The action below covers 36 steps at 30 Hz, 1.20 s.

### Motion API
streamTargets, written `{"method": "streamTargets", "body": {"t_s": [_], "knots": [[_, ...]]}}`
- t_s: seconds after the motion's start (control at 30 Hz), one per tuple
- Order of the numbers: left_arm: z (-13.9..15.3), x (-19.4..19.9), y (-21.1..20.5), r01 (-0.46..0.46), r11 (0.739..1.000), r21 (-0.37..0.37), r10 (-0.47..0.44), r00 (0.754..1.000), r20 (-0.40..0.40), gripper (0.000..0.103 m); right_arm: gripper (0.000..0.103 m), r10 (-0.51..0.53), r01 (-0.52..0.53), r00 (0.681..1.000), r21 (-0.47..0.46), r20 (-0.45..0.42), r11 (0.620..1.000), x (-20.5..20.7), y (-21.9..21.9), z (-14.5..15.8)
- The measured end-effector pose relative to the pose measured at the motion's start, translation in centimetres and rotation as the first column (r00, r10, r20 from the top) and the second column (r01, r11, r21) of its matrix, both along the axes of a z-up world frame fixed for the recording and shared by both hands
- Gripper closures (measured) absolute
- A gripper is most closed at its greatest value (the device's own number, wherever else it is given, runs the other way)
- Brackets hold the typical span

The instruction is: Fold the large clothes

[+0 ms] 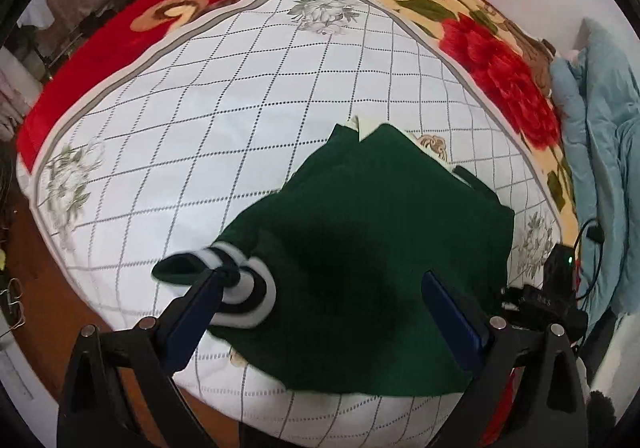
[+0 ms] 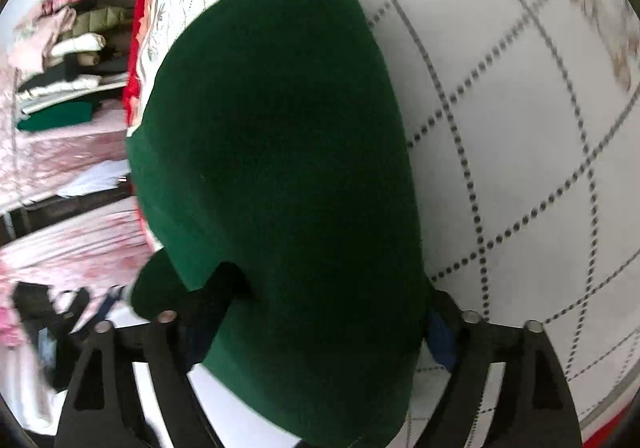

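Note:
A dark green sweater (image 1: 360,240) lies bunched on the white quilted bedspread (image 1: 248,96). Its sleeve ends in a white and dark striped cuff (image 1: 248,296). In the left wrist view my left gripper (image 1: 322,280) hangs above the sweater with its jaws wide apart. The cuff rests against its left finger (image 1: 200,304), and no pad presses on it. In the right wrist view the green sweater (image 2: 280,148) fills the space between the spread jaws of my right gripper (image 2: 332,300). The cloth covers both fingertips, and the jaws stand wide on either side of the fold.
A red floral blanket (image 1: 500,64) lies under the bedspread. A light blue quilt (image 1: 600,128) is heaped at the right, with a black device showing a green light (image 1: 560,272) beside it. Wooden floor (image 1: 36,268) shows at the left. Stacked folded clothes (image 2: 72,60) sit beyond the bed.

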<state>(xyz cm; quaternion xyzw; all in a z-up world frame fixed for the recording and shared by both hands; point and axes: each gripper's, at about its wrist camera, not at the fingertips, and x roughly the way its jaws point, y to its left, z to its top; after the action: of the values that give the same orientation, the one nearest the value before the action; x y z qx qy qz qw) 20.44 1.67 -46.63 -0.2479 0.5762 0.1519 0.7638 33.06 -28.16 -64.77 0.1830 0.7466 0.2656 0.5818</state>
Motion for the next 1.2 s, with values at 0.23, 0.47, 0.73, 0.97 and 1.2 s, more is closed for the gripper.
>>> {"method": "streamTargets", "body": {"t_s": [0.23,0.47,0.73,0.97,1.2], "knots": [[-0.8,-2.9,-4.1,0.027,0.995,-0.092,-0.037,0.993,-0.111,0.002,0.002,0.043,-0.041,0.998,-0.033,0.053,0.999,-0.1,0.3,0.6],[-1.4,2.3,2.1,0.092,0.986,0.137,-0.081,0.993,-0.082,0.002,0.002,0.037,-0.036,0.999,-0.04,0.021,0.999,0.0,1.2,1.4],[-12.7,8.2,8.4,0.241,0.968,-0.069,-0.25,0.956,-0.156,0.002,0.001,0.021,-0.021,1.0,0.011,-0.014,1.0,0.7,1.4,-0.5],[-16.4,9.2,7.5,0.344,0.895,-0.284,-0.369,0.929,-0.039,0.002,0.0,0.033,-0.031,0.999,0.09,-0.025,0.995,1.3,1.8,-1.5],[-15.9,10.0,5.7,0.429,0.845,-0.32,-0.438,0.898,0.048,0.046,0.012,0.017,-0.012,0.999,0.121,-0.048,0.993,1.2,2.1,-1.7]]}}
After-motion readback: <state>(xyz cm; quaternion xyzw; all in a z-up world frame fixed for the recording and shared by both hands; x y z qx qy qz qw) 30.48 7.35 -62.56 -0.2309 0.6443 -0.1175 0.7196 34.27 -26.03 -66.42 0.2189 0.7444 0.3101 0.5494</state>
